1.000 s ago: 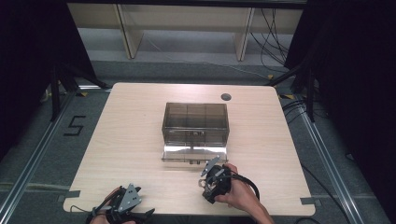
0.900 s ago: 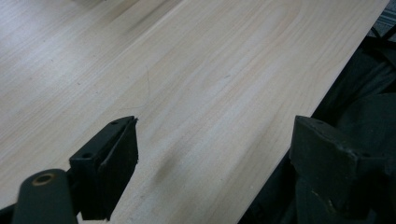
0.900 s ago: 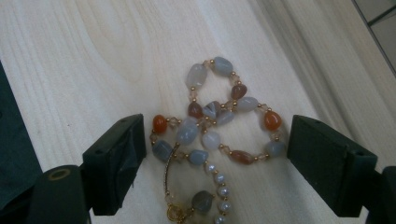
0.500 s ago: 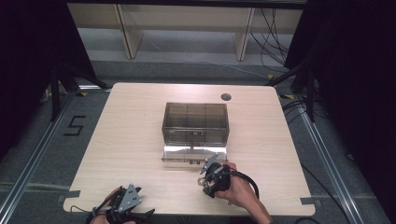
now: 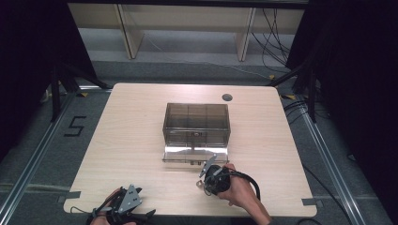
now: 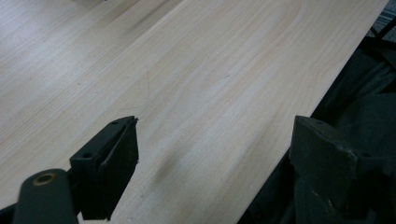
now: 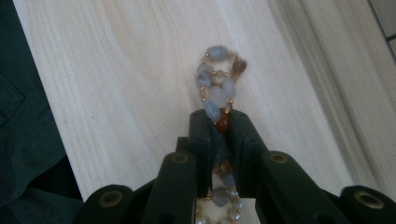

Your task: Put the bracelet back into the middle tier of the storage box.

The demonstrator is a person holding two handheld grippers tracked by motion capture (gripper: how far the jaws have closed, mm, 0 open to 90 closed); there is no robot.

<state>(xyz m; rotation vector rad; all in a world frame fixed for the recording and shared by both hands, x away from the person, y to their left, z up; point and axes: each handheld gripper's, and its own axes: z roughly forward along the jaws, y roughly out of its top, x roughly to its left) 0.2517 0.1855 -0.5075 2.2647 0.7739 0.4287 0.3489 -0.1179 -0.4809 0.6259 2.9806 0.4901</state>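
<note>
A beaded bracelet of pale blue, white and amber stones on gold links hangs from my right gripper, whose jaws are shut on it just above the wooden table. In the high view that right gripper sits in a hand near the table's front, just in front of a smoky clear plastic box whose front flap lies folded down. My left gripper rests at the front left edge; its own view shows its jaws wide open over bare wood.
The table is light wood with a round cable hole at the back right. Grey floor with rails and black stands surrounds it. A dark sleeve lies at the left of the right gripper view.
My right gripper has drawn back slightly from the box's flap toward the table's front with the bracelet in it. The left gripper has stayed in place.
</note>
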